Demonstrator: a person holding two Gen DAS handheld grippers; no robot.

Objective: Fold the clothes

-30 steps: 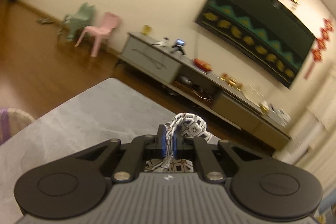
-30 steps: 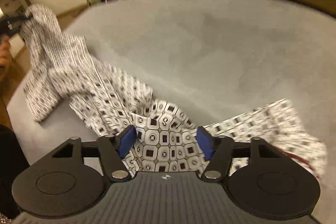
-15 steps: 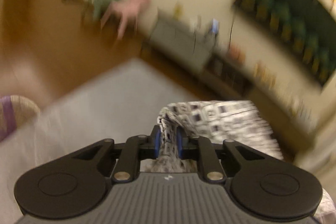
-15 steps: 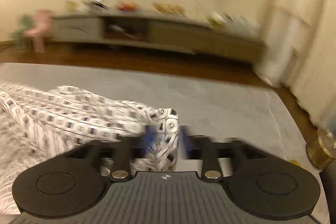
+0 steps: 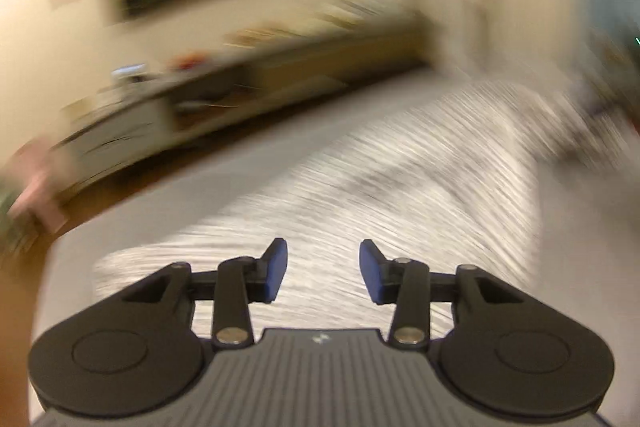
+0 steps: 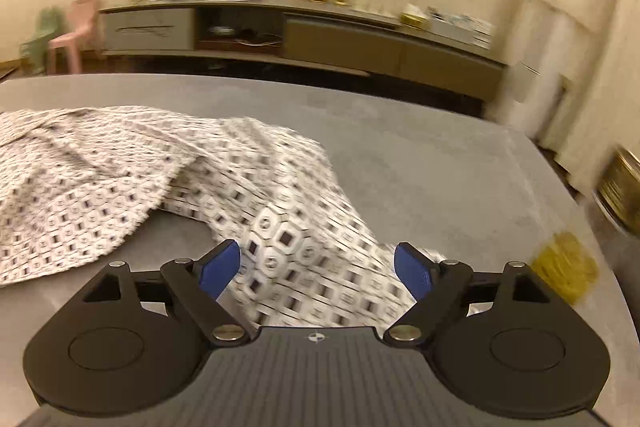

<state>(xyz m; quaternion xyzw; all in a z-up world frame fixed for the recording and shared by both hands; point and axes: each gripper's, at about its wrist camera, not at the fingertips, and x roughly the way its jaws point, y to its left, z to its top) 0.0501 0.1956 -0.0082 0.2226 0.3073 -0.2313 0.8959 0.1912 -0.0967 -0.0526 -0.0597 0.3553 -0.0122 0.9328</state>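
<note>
The patterned garment lay spread across the grey table, toward its left edge. Both the left gripper and right gripper had just been opening, gripping nothing, cloth lying loose beneath their blue pads.

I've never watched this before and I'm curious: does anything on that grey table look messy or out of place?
Only the patterned garment: it lies rumpled on the grey table, one part bunched between the open right gripper, not yet folded flat. Nothing looks spilled or damaged.
</note>
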